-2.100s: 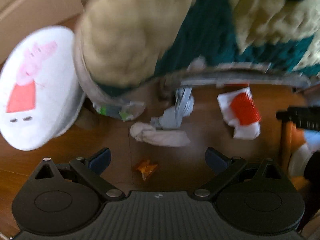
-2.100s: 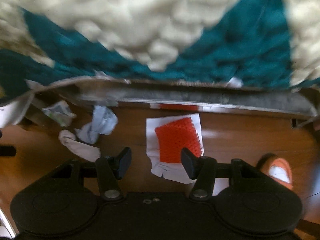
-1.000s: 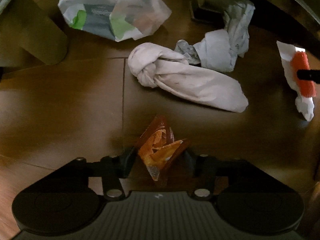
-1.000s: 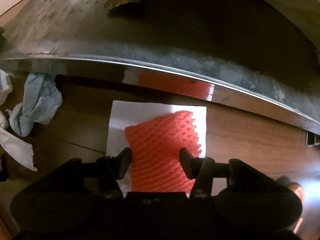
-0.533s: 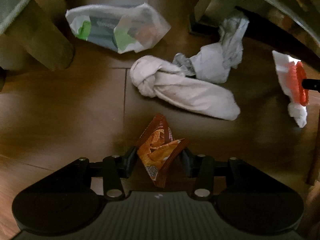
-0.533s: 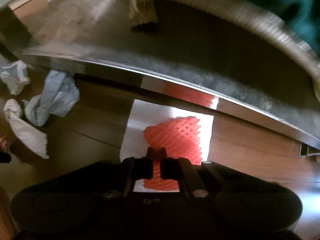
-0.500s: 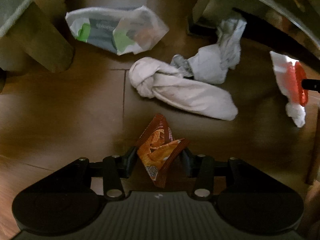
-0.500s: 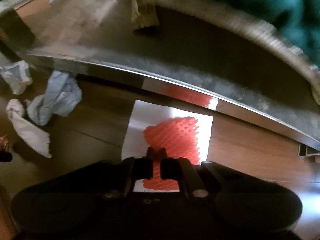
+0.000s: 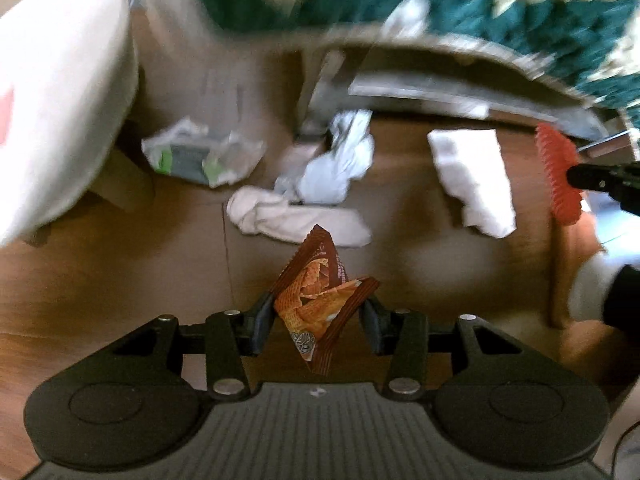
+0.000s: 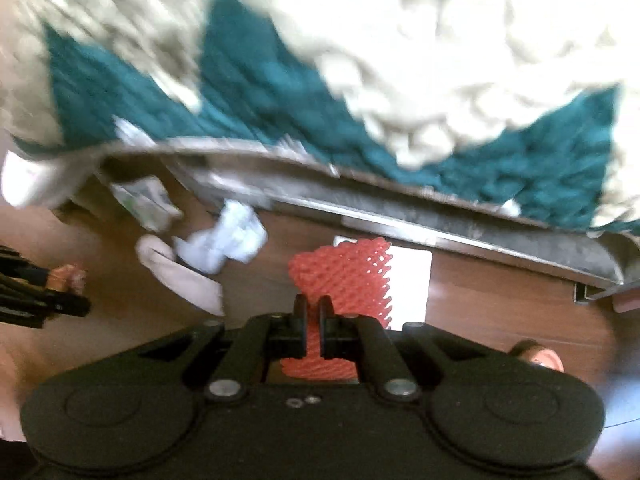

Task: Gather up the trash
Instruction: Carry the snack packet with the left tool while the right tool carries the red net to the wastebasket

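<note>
Left gripper (image 9: 318, 316) clamped on crumpled orange-brown foil snack wrapper (image 9: 318, 300), pads pressing both sides, wrapper off the floor w/ one pointed corner up and another hanging below the fingers. Right gripper (image 10: 313, 328) pinched nearly closed on red foam mesh fruit sleeve (image 10: 344, 276); mesh standing up past the fingertips, lower end bunched behind them; same sleeve (image 9: 558, 178) seen in left view at far right, lifted clear of the floor by black fingers. Flat white paper sheet (image 10: 410, 280) on brown wood-look floor (image 9: 120, 280) directly behind the mesh, near a long metal rail (image 10: 440, 224). Other litter on floor, approx. mid-frame in left view: knotted off-white cloth bundle (image 9: 288, 216), touching a scrunched pale-blue-grey tissue wad (image 9: 336, 168) just behind it; clear plastic wrapper w/ green and grey print (image 9: 196, 156) further left, apart from both. Teal and cream knitted blanket (image 10: 360, 80) filling the top of both views, heavily blurred. Round white cushion w/ pink print (image 9: 56, 100) at left edge. Both views motion-blurred, fine detail n/a.
</note>
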Demonstrator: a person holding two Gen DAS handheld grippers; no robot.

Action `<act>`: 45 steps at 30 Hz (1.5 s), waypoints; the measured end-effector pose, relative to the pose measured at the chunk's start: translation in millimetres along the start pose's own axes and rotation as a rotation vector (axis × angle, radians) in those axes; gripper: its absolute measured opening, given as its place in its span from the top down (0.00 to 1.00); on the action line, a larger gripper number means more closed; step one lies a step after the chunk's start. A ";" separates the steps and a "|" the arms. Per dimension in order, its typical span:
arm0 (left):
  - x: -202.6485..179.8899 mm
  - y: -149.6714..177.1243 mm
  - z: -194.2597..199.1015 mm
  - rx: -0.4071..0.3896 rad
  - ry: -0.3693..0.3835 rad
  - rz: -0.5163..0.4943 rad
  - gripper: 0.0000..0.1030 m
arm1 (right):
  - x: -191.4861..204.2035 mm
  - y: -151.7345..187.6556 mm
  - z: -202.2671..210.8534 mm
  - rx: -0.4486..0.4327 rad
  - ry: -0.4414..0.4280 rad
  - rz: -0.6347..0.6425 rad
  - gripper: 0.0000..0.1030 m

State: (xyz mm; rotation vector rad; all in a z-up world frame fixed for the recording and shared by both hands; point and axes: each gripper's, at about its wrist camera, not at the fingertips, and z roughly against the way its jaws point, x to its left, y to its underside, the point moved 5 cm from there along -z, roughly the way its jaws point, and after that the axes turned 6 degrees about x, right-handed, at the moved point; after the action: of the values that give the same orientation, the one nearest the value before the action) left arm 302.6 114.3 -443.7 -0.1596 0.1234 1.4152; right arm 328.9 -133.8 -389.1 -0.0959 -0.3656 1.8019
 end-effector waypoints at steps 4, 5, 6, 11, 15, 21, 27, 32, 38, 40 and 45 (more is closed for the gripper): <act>-21.1 -4.4 50.6 -0.051 -0.003 -0.033 0.56 | 11.2 -0.4 54.2 -0.072 -0.049 0.000 0.96; -26.7 -4.9 65.9 -0.073 -0.002 -0.041 0.56 | 13.3 0.2 67.6 -0.086 -0.067 -0.007 0.96; -33.3 -4.5 83.7 -0.097 0.004 -0.046 0.56 | 15.4 1.7 81.4 -0.101 -0.087 -0.014 0.96; -57.7 3.3 152.2 -0.196 0.020 -0.027 0.56 | 30.1 9.5 142.4 -0.179 -0.148 0.004 0.96; -76.4 19.5 202.0 -0.271 0.022 0.000 0.56 | 37.9 21.5 195.7 -0.258 -0.175 0.047 0.96; -101.6 37.5 274.3 -0.417 0.007 -0.004 0.56 | 39.8 29.7 270.2 -0.392 -0.177 0.133 0.96; -134.7 41.6 338.2 -0.546 0.003 -0.027 0.56 | 28.8 22.3 339.5 -0.523 -0.176 0.175 0.96; -167.0 35.5 393.2 -0.659 0.005 -0.060 0.56 | 18.7 1.1 401.2 -0.647 -0.169 0.218 0.96; -202.4 13.5 452.7 -0.787 -0.001 -0.080 0.56 | 5.7 -33.8 476.3 -0.790 -0.169 0.248 0.96; -213.8 2.7 470.6 -0.819 0.000 -0.079 0.56 | 2.6 -48.8 494.9 -0.829 -0.168 0.252 0.96; -238.2 -27.5 502.7 -0.866 0.002 -0.085 0.56 | -6.8 -82.9 519.9 -0.887 -0.167 0.241 0.96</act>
State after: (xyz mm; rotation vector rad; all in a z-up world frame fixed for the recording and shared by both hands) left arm 288.9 -28.7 94.4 -0.8665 -0.5008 1.3041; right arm 274.7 -224.3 126.8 -0.6305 -1.2993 1.7590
